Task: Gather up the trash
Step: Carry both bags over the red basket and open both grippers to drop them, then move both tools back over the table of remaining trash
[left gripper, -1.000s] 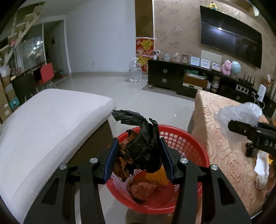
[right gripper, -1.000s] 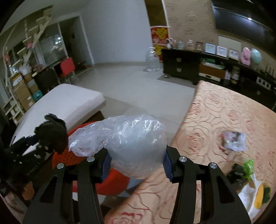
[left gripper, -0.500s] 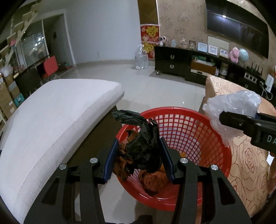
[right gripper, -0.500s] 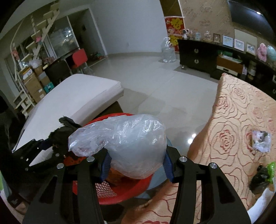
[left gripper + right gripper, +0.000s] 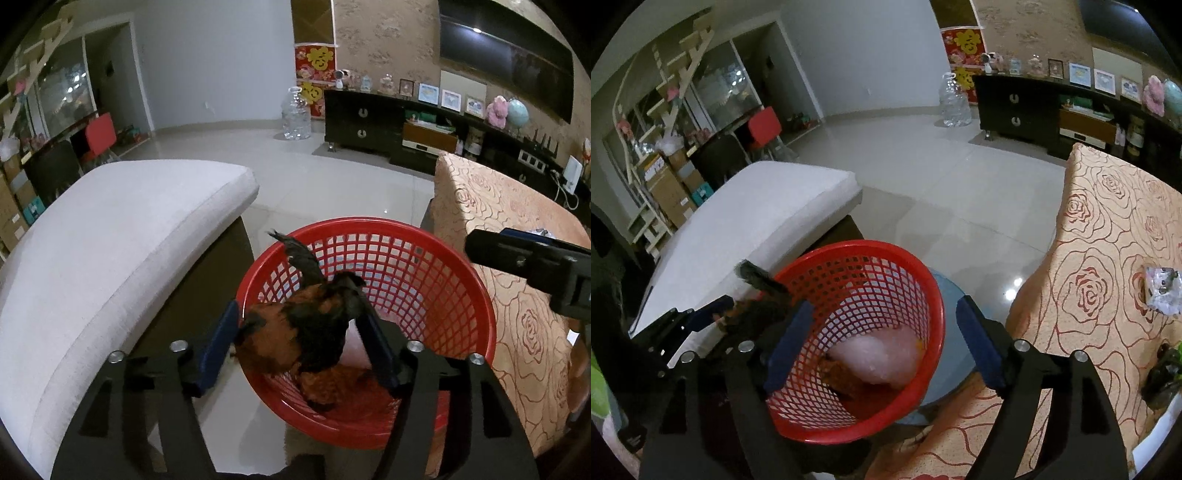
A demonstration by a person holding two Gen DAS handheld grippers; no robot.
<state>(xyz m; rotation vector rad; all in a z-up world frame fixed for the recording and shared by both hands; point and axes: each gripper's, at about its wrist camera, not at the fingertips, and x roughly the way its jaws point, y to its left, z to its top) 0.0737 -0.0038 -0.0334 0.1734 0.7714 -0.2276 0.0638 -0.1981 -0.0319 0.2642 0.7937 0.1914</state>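
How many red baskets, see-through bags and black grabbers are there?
red basket: 1
clear bag: 1, inside the basket
grippers: 2, left gripper and right gripper, jaws opening; black-and-orange wrapper between the left's, nothing between the right's
Total: 4

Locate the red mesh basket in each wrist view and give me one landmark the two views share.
Left wrist view: the red mesh basket sits low, right of centre, beyond the left gripper, whose opening jaws have a dark crumpled wrapper between them.
Right wrist view: the basket sits low, left of centre, a clear plastic bag inside it, under the opening right gripper.
Shared landmark: the white cushion left of the basket.
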